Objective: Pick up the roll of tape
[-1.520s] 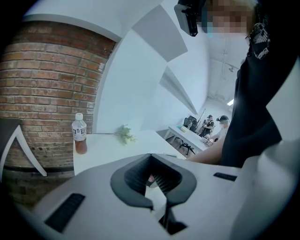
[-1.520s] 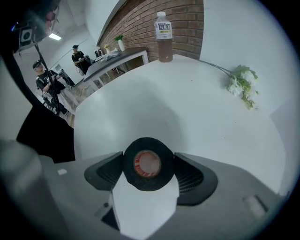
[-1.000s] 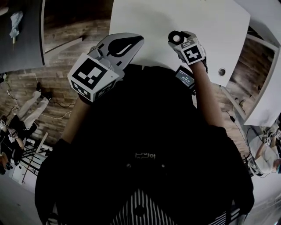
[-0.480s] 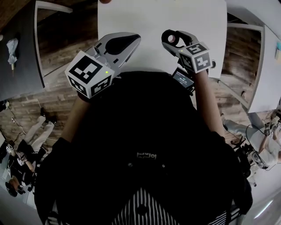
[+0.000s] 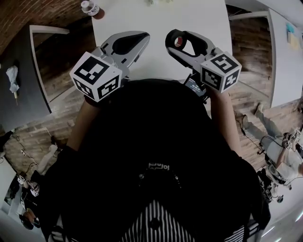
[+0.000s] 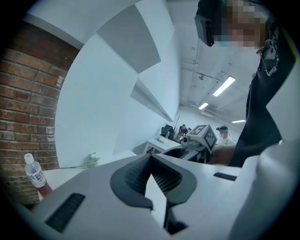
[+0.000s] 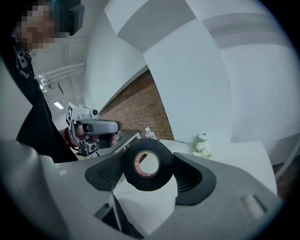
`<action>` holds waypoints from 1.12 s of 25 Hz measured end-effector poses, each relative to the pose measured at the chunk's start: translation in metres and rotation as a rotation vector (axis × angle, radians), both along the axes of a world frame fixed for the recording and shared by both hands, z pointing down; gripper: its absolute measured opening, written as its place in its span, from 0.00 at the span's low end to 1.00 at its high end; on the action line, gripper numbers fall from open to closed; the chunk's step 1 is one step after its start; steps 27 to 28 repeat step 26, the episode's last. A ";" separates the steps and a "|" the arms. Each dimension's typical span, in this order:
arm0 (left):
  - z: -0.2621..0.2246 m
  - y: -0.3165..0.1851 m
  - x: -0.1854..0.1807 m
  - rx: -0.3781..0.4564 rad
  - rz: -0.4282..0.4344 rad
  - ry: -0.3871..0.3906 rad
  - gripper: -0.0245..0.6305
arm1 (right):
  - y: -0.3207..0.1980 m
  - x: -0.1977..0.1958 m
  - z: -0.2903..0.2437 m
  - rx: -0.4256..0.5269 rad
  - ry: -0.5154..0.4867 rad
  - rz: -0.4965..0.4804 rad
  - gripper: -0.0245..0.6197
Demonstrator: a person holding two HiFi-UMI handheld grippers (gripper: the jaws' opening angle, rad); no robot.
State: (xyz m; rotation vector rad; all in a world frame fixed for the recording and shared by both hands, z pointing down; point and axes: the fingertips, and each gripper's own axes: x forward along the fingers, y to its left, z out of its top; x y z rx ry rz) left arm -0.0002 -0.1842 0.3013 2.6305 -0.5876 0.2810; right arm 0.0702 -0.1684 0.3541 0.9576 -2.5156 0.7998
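Note:
The roll of black tape [image 7: 147, 164] stands on edge between the pads of my right gripper [image 7: 149, 167], which is shut on it; its brown core faces the camera. In the head view the tape roll [image 5: 178, 41] shows in the right gripper [image 5: 174, 40], held up in the air above the white table [image 5: 161, 19]. My left gripper [image 5: 141, 38] hovers beside it at the left, over the table's near edge. Its fingertips meet in the left gripper view, and the left gripper [image 6: 150, 158] is shut with nothing in it.
A small plastic bottle [image 5: 90, 8] stands at the table's far left corner, near a brick wall. A sprig of white flowers [image 7: 201, 145] lies at the far edge. Other tables and people are around on the wooden floor.
My right gripper has risen off the table with the tape roll in it and stands closer to the head camera. The left gripper has lifted a little too.

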 end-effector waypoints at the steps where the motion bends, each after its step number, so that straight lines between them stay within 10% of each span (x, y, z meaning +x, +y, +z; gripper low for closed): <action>1: -0.001 -0.001 0.001 0.001 0.002 0.005 0.04 | 0.000 -0.001 -0.009 0.017 -0.028 0.008 0.54; 28: -0.005 0.004 -0.002 -0.020 -0.018 0.057 0.04 | 0.003 -0.009 -0.048 0.101 -0.117 0.015 0.54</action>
